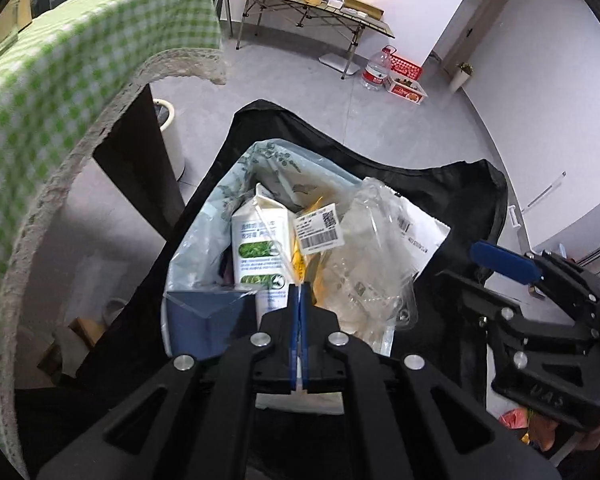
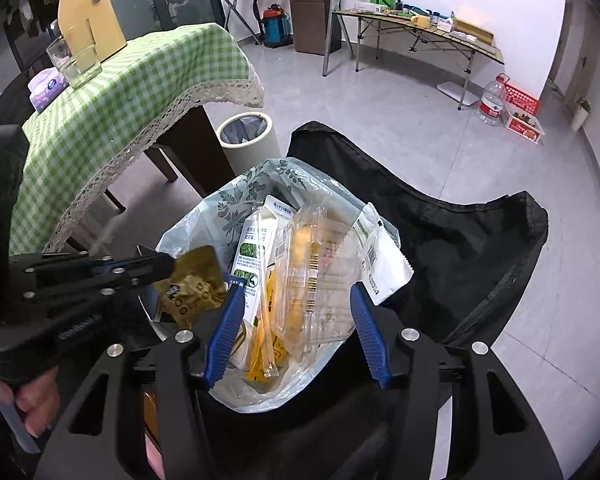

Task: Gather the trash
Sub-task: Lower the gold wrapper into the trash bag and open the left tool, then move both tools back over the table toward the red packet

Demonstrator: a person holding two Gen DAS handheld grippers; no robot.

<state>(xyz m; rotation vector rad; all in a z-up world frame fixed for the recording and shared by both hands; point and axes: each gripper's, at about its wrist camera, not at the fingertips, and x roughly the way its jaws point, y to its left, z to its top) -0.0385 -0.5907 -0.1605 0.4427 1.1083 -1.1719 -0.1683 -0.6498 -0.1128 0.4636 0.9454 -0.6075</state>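
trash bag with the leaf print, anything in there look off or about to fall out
Nothing has spilled. The pale leaf-print plastic bag is packed full: a clear plastic clamshell tray and a white barcode-labelled pouch stick out above its rim, so they may slip out. The left tongs hold a crumpled gold foil wrapper at the bag's edge, not yet inside.

"UAS" embossed on right gripper (image 1: 504,258) body, upside down. Barcode and QR code on white label (image 1: 319,227); print on milk carton (image 1: 259,249) too blurred to read.
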